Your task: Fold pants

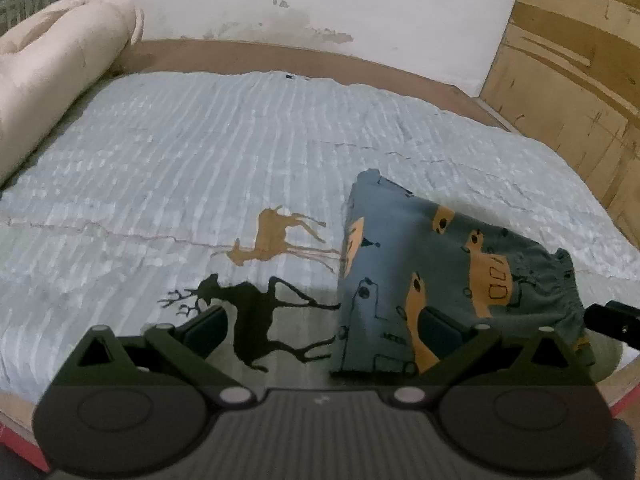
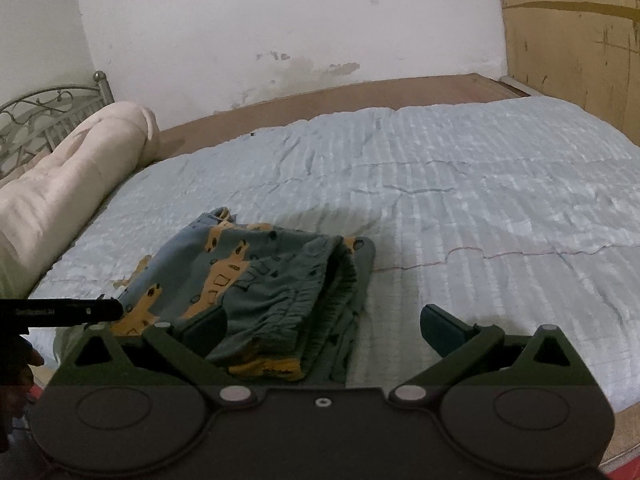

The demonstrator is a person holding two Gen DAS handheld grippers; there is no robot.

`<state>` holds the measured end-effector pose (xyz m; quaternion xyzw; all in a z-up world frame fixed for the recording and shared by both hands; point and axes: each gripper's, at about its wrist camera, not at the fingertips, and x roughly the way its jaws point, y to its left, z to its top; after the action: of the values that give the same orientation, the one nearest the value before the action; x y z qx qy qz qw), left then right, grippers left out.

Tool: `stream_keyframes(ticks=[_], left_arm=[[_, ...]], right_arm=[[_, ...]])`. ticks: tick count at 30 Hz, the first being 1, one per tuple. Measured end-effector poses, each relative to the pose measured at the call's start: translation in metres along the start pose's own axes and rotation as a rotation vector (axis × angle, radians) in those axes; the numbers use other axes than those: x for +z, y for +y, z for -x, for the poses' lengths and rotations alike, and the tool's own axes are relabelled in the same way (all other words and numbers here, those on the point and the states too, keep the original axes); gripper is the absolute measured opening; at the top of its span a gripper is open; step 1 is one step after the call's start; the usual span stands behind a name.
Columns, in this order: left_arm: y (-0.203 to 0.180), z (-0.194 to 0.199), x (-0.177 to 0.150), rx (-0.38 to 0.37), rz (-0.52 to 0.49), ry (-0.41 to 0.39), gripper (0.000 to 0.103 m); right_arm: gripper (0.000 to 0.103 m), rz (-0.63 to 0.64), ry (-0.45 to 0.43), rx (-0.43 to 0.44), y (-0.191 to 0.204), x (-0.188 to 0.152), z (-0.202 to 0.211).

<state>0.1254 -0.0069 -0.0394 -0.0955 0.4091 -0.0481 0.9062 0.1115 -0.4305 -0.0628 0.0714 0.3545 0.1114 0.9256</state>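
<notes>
Because both sets of jaws stand spread wide and grasp nothing, the left gripper (image 1: 322, 322) and right gripper (image 2: 322, 322) look released. The pants (image 1: 432, 280), grey-blue with orange shapes, lie folded into a compact stack near the bed's front edge, at three o'clock in the left view and nine in the right. They rest on the blue quilt (image 2: 460, 184), where printed deer (image 1: 256, 320) show. At ten o'clock lies the rolled blanket (image 2: 72, 184). White lettering on a black bar is unreadable.
</notes>
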Motion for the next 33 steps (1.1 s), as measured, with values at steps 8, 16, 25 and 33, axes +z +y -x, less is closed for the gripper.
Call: stream_keyframes(ticks=[8, 16, 25, 33], left_arm=[[0.004, 0.004, 0.000, -0.018, 0.019, 0.009, 0.103], [0.004, 0.001, 0.001, -0.019, 0.020, 0.020, 0.103], [-0.001, -0.011, 0.012, -0.010, -0.007, 0.023, 0.103], [-0.010, -0.024, 0.025, -0.031, -0.051, 0.026, 0.103]], right_arm=[[0.102, 0.006, 0.011, 0.012, 0.005, 0.000, -0.003], [0.102, 0.011, 0.031, 0.006, 0.006, -0.002, -0.009], [0.102, 0.014, 0.030, 0.006, 0.007, 0.001, -0.013], [0.102, 0.005, 0.031, 0.026, 0.003, 0.007, -0.024]])
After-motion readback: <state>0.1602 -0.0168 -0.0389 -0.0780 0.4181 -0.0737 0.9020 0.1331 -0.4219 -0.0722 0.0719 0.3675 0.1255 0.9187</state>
